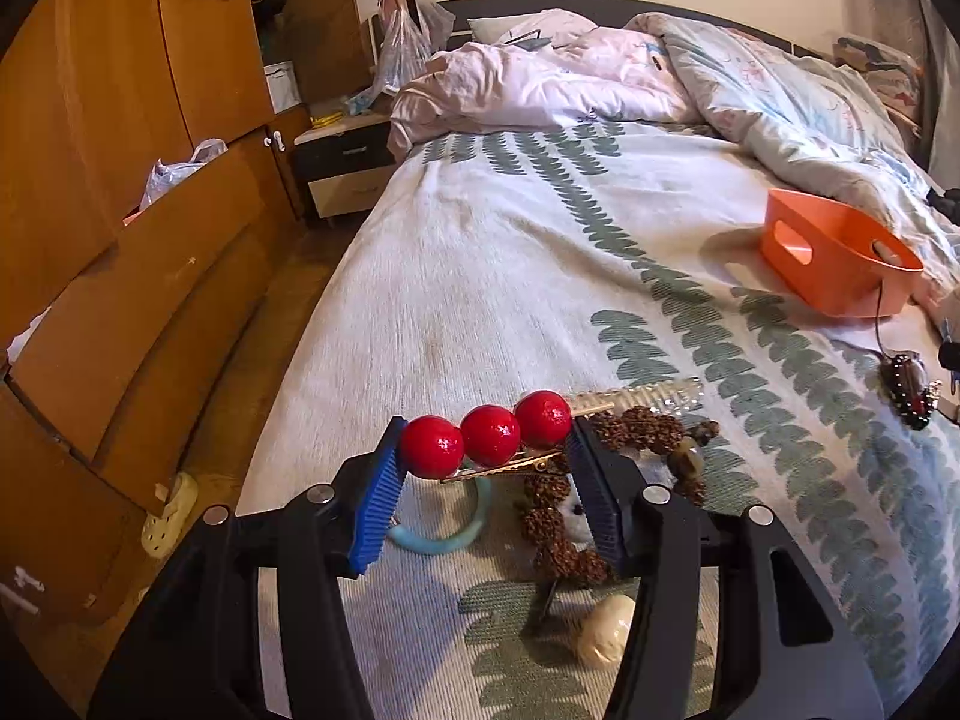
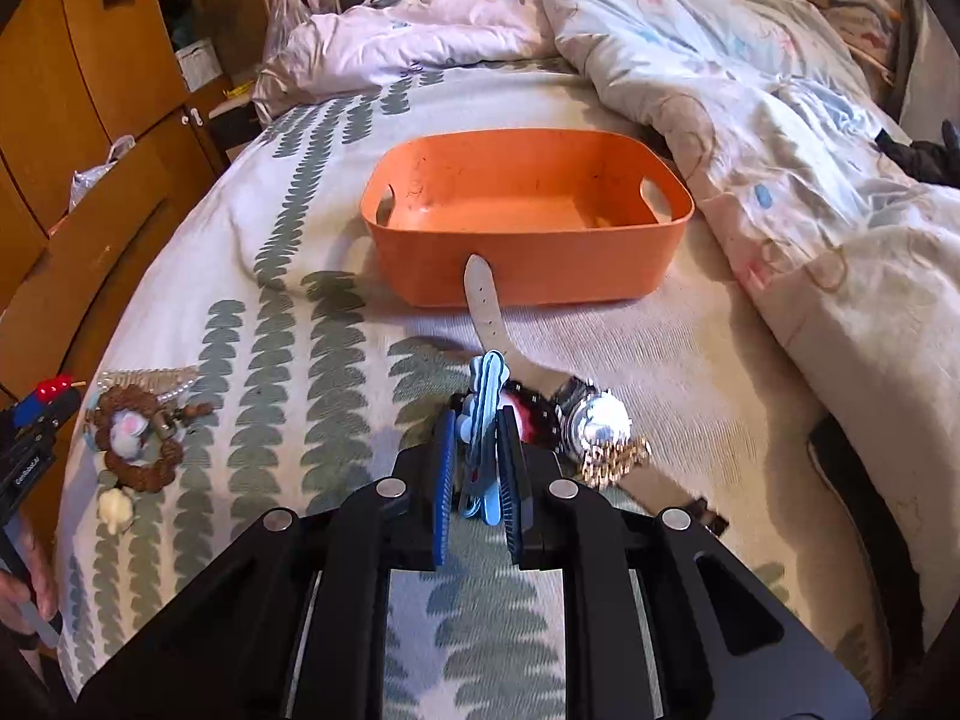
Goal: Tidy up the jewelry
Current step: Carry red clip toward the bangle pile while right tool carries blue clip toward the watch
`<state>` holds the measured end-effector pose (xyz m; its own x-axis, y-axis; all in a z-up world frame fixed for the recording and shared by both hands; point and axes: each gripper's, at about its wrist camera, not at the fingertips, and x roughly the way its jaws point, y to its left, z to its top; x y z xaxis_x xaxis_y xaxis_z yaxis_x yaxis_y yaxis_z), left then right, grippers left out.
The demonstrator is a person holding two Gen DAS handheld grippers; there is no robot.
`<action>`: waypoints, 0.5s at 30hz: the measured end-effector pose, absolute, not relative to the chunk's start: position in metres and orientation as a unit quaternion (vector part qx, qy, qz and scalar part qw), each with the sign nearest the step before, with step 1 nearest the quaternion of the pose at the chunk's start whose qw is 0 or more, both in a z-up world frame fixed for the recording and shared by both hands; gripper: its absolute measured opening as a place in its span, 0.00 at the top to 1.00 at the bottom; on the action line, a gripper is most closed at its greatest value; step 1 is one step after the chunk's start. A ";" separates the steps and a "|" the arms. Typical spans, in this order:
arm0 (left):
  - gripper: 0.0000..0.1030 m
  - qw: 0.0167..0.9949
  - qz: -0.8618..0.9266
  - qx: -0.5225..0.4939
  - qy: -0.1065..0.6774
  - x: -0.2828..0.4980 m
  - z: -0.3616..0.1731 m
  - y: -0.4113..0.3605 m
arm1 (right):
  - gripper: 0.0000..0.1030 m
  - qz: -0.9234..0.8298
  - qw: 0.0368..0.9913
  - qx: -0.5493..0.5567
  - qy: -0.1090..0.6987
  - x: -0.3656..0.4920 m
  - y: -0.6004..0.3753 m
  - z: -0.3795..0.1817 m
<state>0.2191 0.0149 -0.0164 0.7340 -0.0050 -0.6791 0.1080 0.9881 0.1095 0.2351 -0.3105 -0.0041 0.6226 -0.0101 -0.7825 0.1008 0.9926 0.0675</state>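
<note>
Both tongs loaded, bin ahead on the bed

Left tongs (image 1: 486, 456) clamp a red-bead clip (image 1: 487, 435) half-wide; right tongs (image 2: 477, 456), nearly closed, pinch a blue clip (image 2: 483, 420). Each should travel level over the orange bin (image 2: 522, 276) mid-bed before letting go.

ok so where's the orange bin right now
In the right wrist view the orange bin sits on the bed straight ahead of the right gripper, just beyond the watch, with the rumpled duvet to its right.
</note>
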 end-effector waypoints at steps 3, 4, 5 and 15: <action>0.47 0.929 -0.026 0.074 0.361 0.220 -0.017 0.014 | 0.85 -0.032 0.899 0.048 0.435 0.240 -0.312 -0.010; 0.47 0.929 -0.024 0.073 0.361 0.219 -0.017 0.014 | 0.85 -0.035 0.899 0.047 0.435 0.242 -0.314 -0.012; 0.47 0.930 -0.023 0.071 0.360 0.219 -0.016 0.014 | 0.84 -0.034 0.897 0.047 0.437 0.243 -0.315 -0.015; 0.47 0.935 -0.020 0.071 0.347 0.213 -0.011 0.011 | 0.81 -0.042 0.901 0.044 0.430 0.244 -0.315 -0.020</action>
